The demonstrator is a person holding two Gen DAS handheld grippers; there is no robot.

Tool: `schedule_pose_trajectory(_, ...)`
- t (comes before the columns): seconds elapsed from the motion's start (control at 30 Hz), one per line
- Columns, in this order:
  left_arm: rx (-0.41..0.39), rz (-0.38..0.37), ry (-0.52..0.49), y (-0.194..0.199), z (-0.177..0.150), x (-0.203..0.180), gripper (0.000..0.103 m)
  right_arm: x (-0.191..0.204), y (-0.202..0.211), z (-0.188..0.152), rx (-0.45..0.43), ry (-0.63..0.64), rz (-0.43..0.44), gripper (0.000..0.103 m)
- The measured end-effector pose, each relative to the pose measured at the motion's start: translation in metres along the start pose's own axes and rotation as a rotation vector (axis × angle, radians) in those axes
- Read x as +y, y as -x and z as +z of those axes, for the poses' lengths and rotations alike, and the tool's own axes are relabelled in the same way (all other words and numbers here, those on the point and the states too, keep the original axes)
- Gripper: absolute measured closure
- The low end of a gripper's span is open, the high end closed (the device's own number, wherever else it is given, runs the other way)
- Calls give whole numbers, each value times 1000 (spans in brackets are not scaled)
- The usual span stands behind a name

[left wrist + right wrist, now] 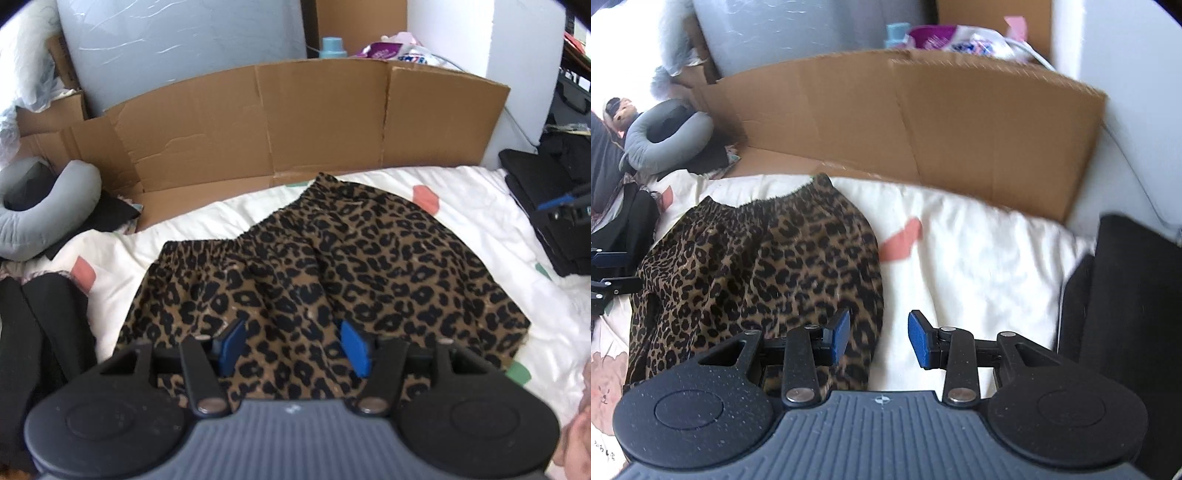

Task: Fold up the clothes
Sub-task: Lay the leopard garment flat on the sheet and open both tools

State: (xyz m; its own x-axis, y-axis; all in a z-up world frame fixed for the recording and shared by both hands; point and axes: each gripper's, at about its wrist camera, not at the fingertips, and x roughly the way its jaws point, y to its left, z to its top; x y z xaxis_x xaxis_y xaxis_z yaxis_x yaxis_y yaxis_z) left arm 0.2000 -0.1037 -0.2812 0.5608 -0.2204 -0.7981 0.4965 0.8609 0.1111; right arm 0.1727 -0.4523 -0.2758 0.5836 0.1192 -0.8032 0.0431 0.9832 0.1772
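Left gripper (293, 341) hides leopard skirt's (332, 266) hem

Bright daylight, fisheye edges (slight blur)

I see a bed with white quilt (461, 206), pink/green patches. Lying on it: leopard-print skirt (332, 266), flattened cardboard (295, 125), grey neck pillow (44, 218).

We are in a lived-in bedroom at home. Ahead of the tool lies a bed (461, 206) under a white quilt with coloured patches. Beyond it stands flattened cardboard (295, 122), with a grey neck pillow (48, 218) off to the left and household packets (960, 40) and a blue bottle (332, 48) behind.
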Motion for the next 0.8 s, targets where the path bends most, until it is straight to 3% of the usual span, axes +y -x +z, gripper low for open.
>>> schedule_pose_trajectory(0.07,-4,5,14,6,-5,-4,37,-1,2,-12,6,-24,1,60)
schedule_pose_trajectory(0.27,48,-3,-8,9,-30,-12,37,13,-3,-40,17,-1,21,56)
schedule_pose_trajectory(0.5,103,-44,82,0,-60,-19,37,21,-20,-58,65,4,40,55)
schedule_pose_trajectory(0.67,138,-73,59,-9,-74,-28,37,21,-36,-72,116,18,28,55)
schedule_pose_trajectory(0.8,151,-78,110,-16,-80,-29,37,15,-53,-85,151,-62,23,55)
